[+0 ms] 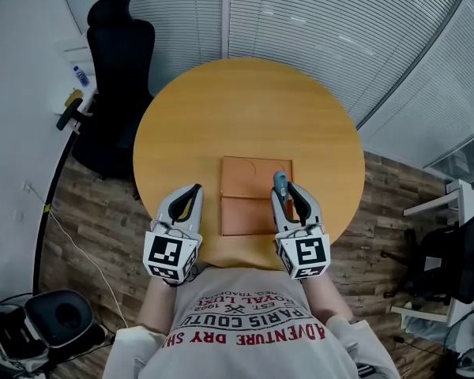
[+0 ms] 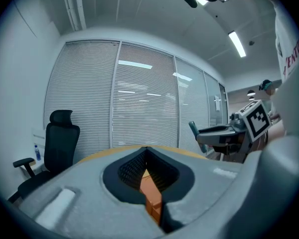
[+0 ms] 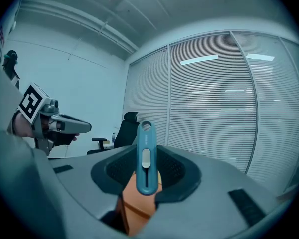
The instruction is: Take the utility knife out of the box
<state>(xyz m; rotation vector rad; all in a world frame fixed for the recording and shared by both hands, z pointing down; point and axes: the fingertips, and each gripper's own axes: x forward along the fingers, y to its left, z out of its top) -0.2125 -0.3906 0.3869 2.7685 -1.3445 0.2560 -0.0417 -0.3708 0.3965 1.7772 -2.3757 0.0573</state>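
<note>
An orange box [image 1: 245,181] lies opened flat on the round wooden table [image 1: 189,125], near its front edge. My right gripper [image 1: 288,191] hovers over the box's right side, shut on a teal utility knife [image 1: 280,183]. In the right gripper view the knife [image 3: 145,158] stands upright between the pads, slider facing the camera, with the box [image 3: 134,209] below. My left gripper [image 1: 193,191] is held left of the box, its jaws together with nothing in them. The left gripper view shows the jaw tips meeting [image 2: 146,149] above the box [image 2: 152,195], and the right gripper [image 2: 204,133] off to the right.
A black office chair [image 1: 118,69] stands behind the table at the left, beside a water bottle [image 1: 80,76] on a white ledge. Another dark chair [image 1: 450,259] and a white shelf are at the right. Window blinds line the far wall.
</note>
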